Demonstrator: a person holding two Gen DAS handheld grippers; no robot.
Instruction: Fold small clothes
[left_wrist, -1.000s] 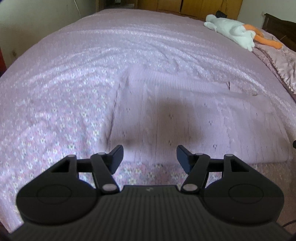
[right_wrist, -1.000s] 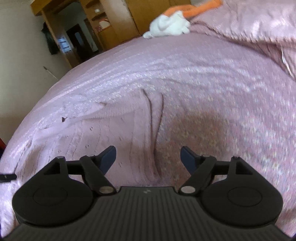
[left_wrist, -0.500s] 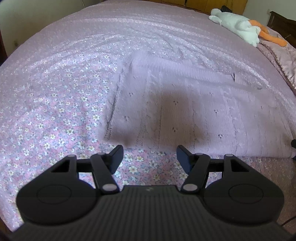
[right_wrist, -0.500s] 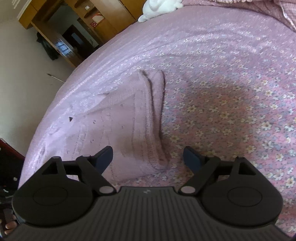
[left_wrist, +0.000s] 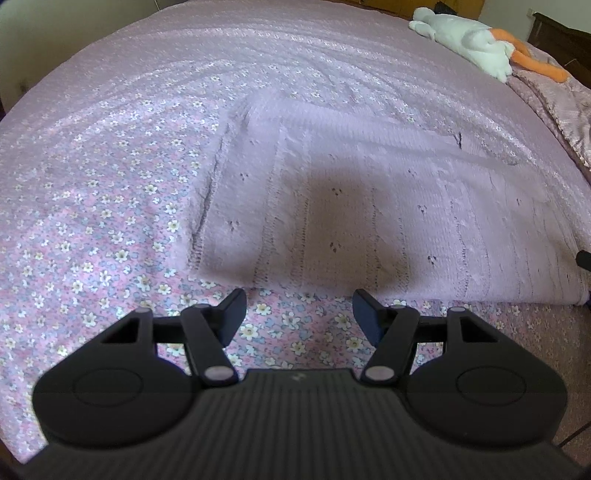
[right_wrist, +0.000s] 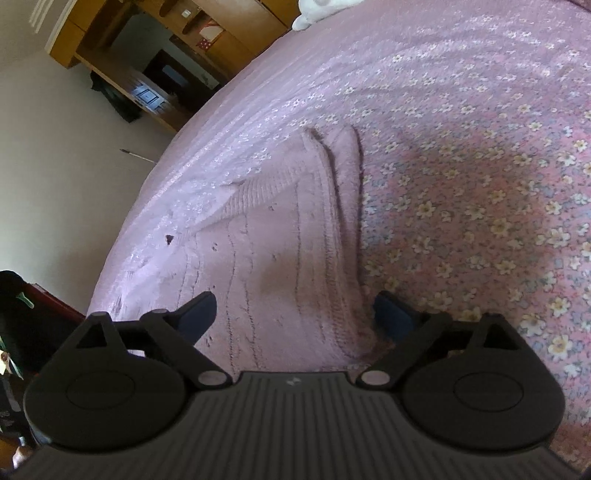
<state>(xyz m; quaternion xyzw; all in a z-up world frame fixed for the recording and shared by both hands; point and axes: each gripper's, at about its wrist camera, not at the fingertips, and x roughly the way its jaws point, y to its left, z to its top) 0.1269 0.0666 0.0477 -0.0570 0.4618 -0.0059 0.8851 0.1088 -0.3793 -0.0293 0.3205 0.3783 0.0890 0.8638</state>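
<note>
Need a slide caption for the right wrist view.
Right gripper, jaws open, straddling the near edge of a lilac knitted garment lying on a pink floral bedspread.

A lilac knit garment with eyelet rows lies flat, folded, stretching toward three o'clock.

Soft daylight sheens the far bedspread. A dark shadow pools on the knit garment and, in the right view, on the floral bedspread. Fisheye bends edges; both views are sharp.
</note>
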